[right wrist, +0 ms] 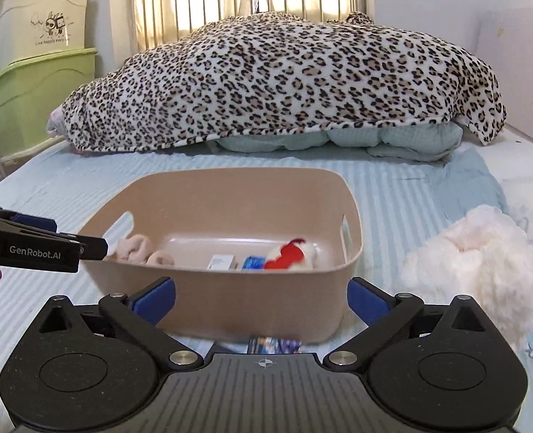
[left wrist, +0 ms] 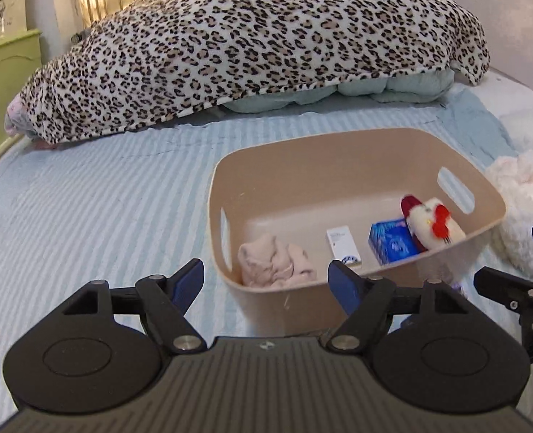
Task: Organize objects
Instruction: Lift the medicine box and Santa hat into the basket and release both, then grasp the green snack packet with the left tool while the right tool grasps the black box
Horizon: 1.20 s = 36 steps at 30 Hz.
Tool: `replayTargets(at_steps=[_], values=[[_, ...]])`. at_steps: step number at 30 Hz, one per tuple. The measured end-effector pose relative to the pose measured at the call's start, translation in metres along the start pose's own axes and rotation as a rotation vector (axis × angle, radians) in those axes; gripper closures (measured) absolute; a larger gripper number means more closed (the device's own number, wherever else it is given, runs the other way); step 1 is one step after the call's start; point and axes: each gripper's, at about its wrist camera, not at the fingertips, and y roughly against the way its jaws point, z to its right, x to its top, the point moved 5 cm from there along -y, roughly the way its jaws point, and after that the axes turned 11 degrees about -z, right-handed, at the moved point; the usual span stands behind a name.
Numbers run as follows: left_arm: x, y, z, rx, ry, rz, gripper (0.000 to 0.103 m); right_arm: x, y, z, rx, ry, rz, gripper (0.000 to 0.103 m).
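A beige plastic basket (left wrist: 338, 158) (right wrist: 230, 303) stands on the bed. Inside lie a pink cloth (left wrist: 273, 263) (right wrist: 136, 249), a small white box (left wrist: 344, 247) (right wrist: 221, 262), a blue packet (left wrist: 393, 241) (right wrist: 254, 262) and a white plush toy with a red bow (left wrist: 434, 225) (right wrist: 293, 252), blurred in both views. My left gripper (left wrist: 266, 285) is open and empty at the basket's near left corner. My right gripper (right wrist: 261, 297) is open and empty in front of the basket's near wall. A blue packet (right wrist: 273, 344) lies on the bed under the right gripper.
A fluffy white plush item (right wrist: 476, 274) (left wrist: 523, 209) lies right of the basket. A leopard-print blanket (left wrist: 248, 43) (right wrist: 284, 79) covers a pile at the bed's head. Green and cream storage bins (right wrist: 39, 83) stand left of the bed. The striped sheet (left wrist: 86, 216) spreads left.
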Motion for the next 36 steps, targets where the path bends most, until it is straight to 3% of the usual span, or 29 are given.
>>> replayTargets(at_steps=[8,16,23,36], values=[[-0.027,-0.011,0.006,0.042,-0.090,-0.092,0.026,-0.022,-0.004,-0.015,-0.001,0.049,-0.080,0.000],[-0.044,-0.035,0.014,-0.021,-0.119,-0.215,0.026,-0.046,-0.026,-0.026,0.020,0.080,-0.161,0.000],[-0.052,-0.057,0.016,-0.083,-0.079,-0.328,0.026,-0.053,-0.048,-0.033,0.028,0.104,-0.212,0.000],[-0.058,-0.088,0.023,-0.199,-0.006,-0.438,0.031,-0.058,-0.080,-0.037,0.004,0.103,-0.240,0.025]])
